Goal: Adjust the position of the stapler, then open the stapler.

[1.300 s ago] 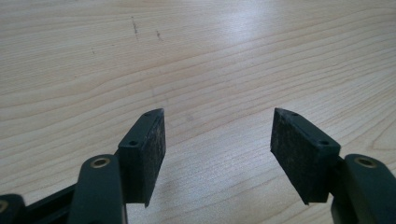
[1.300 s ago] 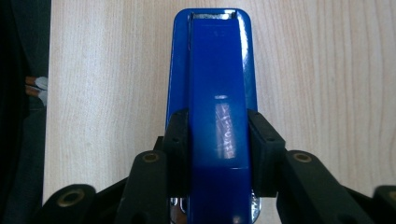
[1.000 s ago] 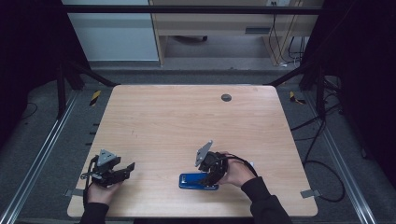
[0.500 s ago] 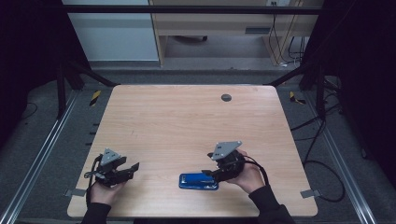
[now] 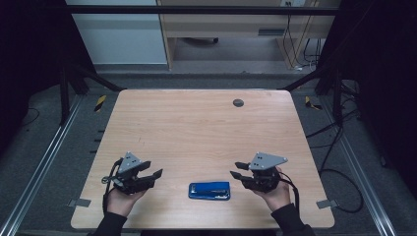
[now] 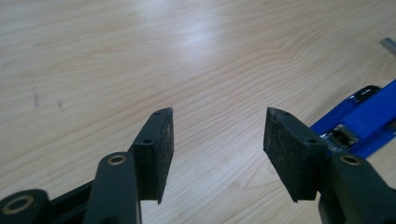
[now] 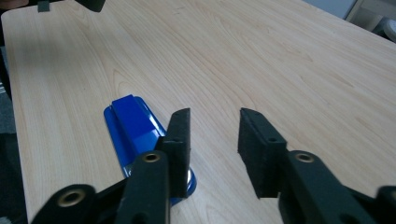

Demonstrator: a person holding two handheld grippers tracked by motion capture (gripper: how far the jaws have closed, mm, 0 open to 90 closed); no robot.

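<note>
A pale wood-grain table (image 5: 206, 132) takes centre stage, rounded corners, bare across most of its top, with a small dark round disc (image 5: 238, 103) set near the far edge. Down at the near edge lies a blue stapler (image 5: 209, 190), flat on the wood, between the two hands and apart from both. The left gripper (image 5: 147, 176) hovers to its left, jaws spread wide with nothing between them; in the left gripper view the pads (image 6: 163, 149) frame only grain, the stapler (image 6: 359, 123) off to the side. The right gripper (image 5: 238, 174) sits just beside the stapler's other end, jaws parted and empty too; from the right gripper view the blue body (image 7: 133, 130) lies just beyond the one jaw. Around the table, grey floor (image 5: 54, 147), metal rails (image 5: 39, 172) running down both sides, yellow-and-black tape marks (image 5: 100, 102), black cables (image 5: 339, 142) looping at the right. Beyond, a light wooden desk (image 5: 221, 24) and a white panel (image 5: 115, 34), the room's flanks falling into darkness.
</note>
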